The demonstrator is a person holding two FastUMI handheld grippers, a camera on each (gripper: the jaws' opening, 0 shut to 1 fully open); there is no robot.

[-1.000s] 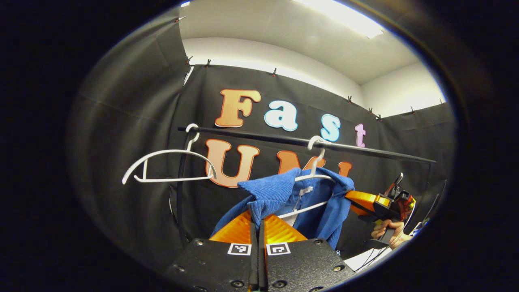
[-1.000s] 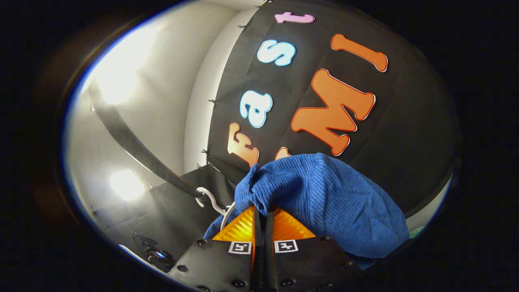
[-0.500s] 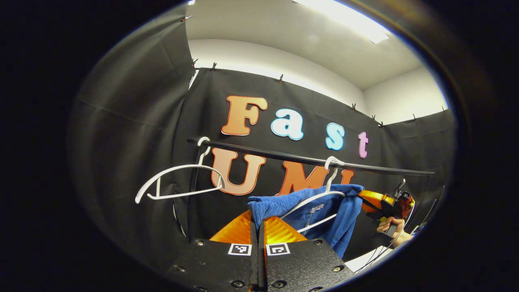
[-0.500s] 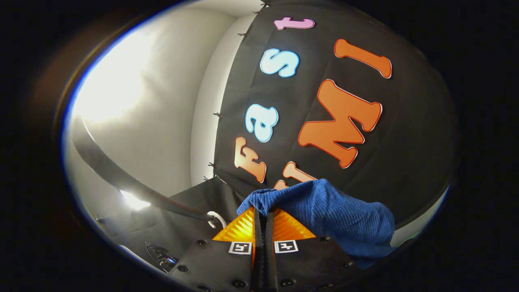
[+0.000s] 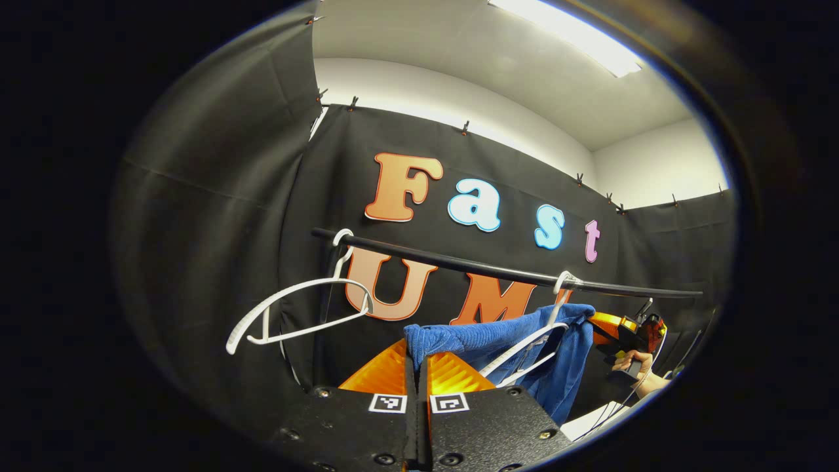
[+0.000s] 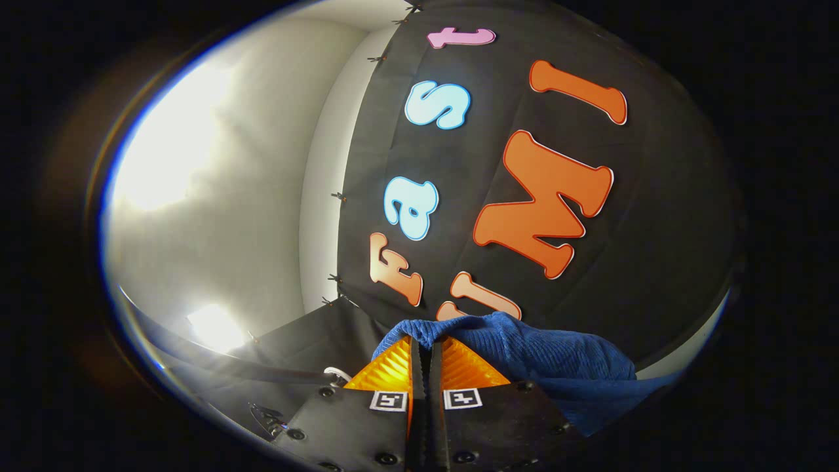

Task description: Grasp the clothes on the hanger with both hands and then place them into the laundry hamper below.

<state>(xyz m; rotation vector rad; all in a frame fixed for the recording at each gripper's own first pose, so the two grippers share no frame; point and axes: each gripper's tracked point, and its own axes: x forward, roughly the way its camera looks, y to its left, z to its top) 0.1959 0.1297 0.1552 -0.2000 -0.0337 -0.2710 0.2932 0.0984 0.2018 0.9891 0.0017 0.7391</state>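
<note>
A blue knitted garment hangs stretched between my two grippers, partly draped on a white hanger that hooks on the black rail. In the left gripper view my left gripper is shut on the garment's near edge. Farther right in that view my right gripper, held by a hand, grips the other end. In the right gripper view my right gripper is shut on the blue garment, which falls away to the right. The hanger's hook shows at the lower left there.
An empty white hanger hangs at the left end of the rail. Black cloth walls close the booth behind and to the left, with a white ceiling and a light strip above.
Both grippers have dropped lower with the garment, which now sits lower in both views and is pulled flatter. The clothed hanger has slid to the right along the rail and tilted.
</note>
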